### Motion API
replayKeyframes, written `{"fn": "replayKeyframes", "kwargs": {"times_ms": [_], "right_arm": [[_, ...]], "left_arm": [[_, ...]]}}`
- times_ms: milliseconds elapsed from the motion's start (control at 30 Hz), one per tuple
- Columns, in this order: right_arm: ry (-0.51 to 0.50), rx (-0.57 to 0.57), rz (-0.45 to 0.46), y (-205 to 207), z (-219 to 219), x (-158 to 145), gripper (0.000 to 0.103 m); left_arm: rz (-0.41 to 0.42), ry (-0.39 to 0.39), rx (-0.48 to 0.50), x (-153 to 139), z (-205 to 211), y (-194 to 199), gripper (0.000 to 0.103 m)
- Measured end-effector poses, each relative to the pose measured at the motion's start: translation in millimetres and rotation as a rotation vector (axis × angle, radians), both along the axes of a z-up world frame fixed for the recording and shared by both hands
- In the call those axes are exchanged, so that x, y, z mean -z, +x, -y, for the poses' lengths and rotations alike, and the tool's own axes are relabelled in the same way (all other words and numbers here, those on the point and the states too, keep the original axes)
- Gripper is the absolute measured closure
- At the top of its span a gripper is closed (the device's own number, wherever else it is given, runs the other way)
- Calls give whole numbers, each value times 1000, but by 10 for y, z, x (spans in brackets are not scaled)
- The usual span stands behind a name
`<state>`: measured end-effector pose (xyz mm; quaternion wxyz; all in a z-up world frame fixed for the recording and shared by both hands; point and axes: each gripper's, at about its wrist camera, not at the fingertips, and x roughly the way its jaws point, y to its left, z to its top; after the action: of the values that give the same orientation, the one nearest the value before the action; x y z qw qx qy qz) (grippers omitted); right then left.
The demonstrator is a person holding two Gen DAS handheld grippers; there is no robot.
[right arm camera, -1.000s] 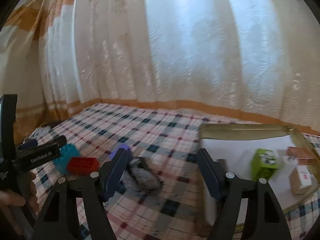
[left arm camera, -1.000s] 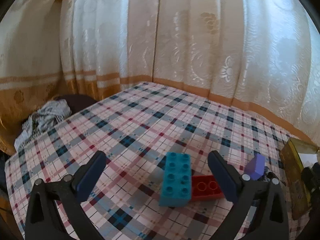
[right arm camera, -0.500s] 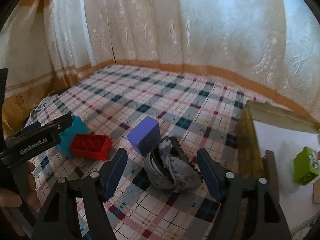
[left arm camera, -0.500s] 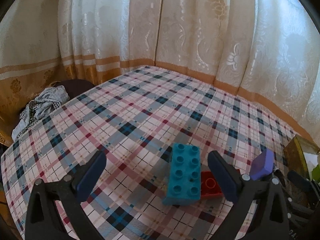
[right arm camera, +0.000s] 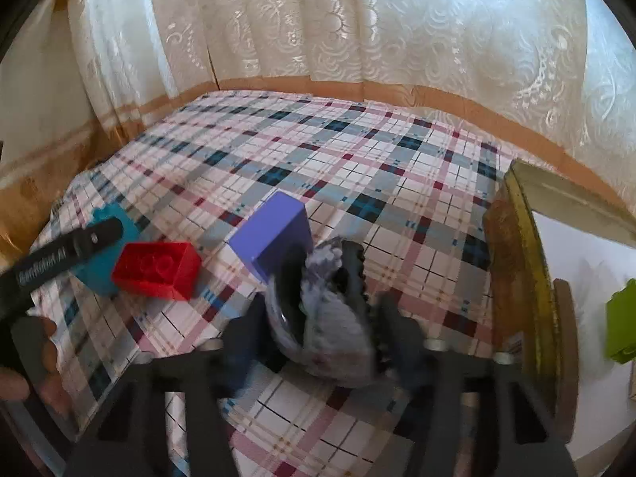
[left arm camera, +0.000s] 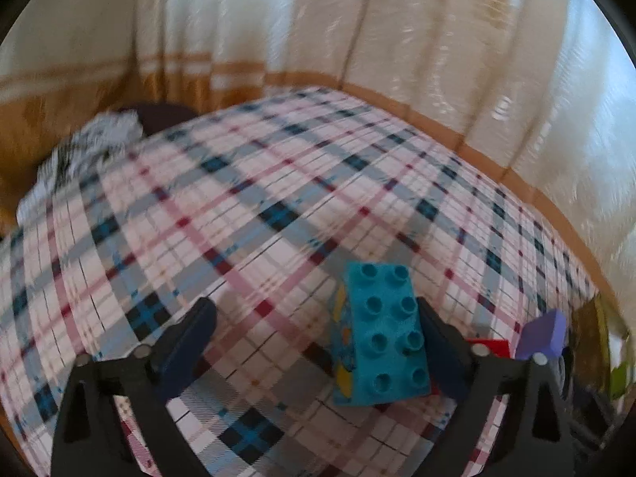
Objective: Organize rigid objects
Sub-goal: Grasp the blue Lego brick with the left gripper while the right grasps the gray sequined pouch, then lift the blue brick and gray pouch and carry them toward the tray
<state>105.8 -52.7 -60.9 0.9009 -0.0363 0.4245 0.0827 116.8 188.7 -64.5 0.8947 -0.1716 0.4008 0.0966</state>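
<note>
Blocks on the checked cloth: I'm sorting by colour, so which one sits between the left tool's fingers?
The teal studded block. It lies between the closing left tool, unlike the red block and the stud-free purple block beside it.

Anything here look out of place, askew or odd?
One oddity: the grey lump between the closing right gripper fingers looks crumpled and irregular beside the clean-edged purple block, red brick and teal brick. What it is, I cannot tell. Nothing looks spilled or broken.
</note>
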Motion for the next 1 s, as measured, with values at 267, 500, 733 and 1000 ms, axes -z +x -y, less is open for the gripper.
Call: {"fn": "replayKeyframes", "kwargs": {"times_ms": [267,500,733,1000], "right_arm": [[53,-6,2,-61,77,-21,57],[70,-14,1,-103,81,-22,57],[91,-15,8,-131,107,-35,58],[209,-1,76,-251,248,-161,58]], "left_arm": [[-8,29,2,3,30,-12,17],[-23,90,92,-8,170,-29,47],[26,-16,143,-21,87,-96,73],[203,52,113,-265,158,-394,73]]}}
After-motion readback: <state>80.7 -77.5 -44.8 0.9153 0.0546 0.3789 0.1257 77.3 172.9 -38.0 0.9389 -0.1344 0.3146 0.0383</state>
